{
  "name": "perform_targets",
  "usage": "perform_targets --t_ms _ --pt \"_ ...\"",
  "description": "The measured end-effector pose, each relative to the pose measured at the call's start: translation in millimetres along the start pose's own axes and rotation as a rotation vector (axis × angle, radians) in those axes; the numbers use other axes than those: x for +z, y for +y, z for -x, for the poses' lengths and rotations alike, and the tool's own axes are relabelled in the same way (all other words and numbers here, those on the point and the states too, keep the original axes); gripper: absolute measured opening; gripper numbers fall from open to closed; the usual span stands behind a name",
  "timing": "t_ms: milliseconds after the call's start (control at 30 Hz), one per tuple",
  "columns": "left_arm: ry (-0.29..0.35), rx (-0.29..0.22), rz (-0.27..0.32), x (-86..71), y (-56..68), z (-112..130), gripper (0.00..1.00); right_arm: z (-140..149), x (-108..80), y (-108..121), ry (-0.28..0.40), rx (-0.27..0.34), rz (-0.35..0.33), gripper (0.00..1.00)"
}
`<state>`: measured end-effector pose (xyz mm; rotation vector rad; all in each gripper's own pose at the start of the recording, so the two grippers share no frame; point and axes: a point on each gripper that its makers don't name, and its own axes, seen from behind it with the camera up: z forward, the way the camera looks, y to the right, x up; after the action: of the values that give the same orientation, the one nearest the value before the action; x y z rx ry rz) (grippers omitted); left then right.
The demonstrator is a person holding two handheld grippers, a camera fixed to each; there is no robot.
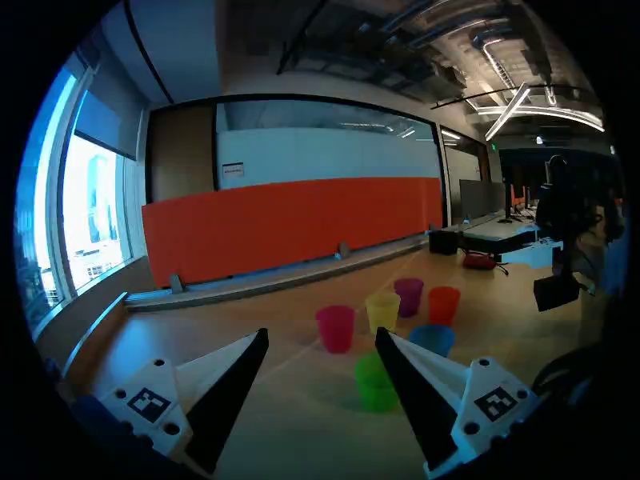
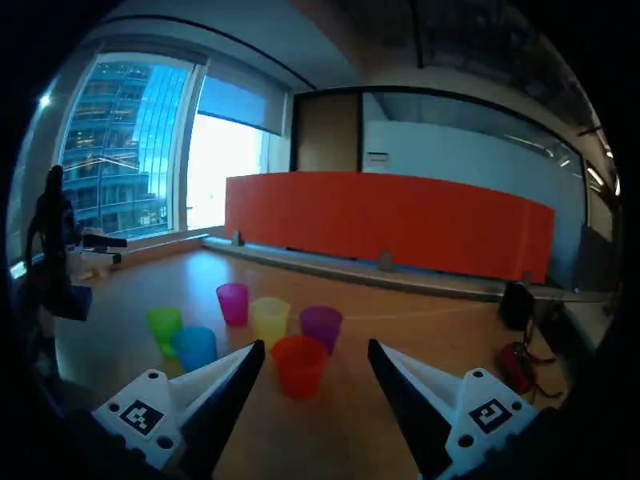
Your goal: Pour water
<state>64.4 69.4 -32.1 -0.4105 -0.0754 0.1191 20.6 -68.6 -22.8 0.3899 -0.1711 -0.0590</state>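
Note:
Several coloured plastic cups stand in a cluster on a wooden table. In the left gripper view a green cup is nearest, just left of my right finger, with a blue cup, a pink cup, a yellow cup, a purple cup and an orange cup beyond. My left gripper is open and holds nothing. In the right gripper view the orange cup sits between the fingers of my right gripper, which is open and apart from it. I cannot tell whether any cup holds water.
A long orange partition runs behind the table, with windows on one side. A black box and a red object lie at the table's right in the right gripper view. A dark stand with white parts rises at its left edge.

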Motion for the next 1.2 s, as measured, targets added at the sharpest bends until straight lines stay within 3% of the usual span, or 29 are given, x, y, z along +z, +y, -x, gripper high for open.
perform_targets --t_ms 300,700,900,1200 --pt "0.119 0.011 -0.100 -6.3 -8.9 -26.9 1.00 -26.2 -9.5 35.9 0.127 0.048 0.172 1.00" --pt "0.155 -0.027 -0.223 -10.9 -25.3 -28.5 1.00 -52.4 -33.3 67.9 0.260 0.065 0.375 1.00" --pt "0.164 -0.009 -0.268 -12.3 -29.8 -29.4 1.00 -58.0 -43.9 72.1 0.297 0.085 0.422 1.00" --pt "0.176 0.004 -0.337 -15.1 -43.2 -25.1 1.00 -44.0 -46.9 70.7 0.280 0.074 0.443 1.00"
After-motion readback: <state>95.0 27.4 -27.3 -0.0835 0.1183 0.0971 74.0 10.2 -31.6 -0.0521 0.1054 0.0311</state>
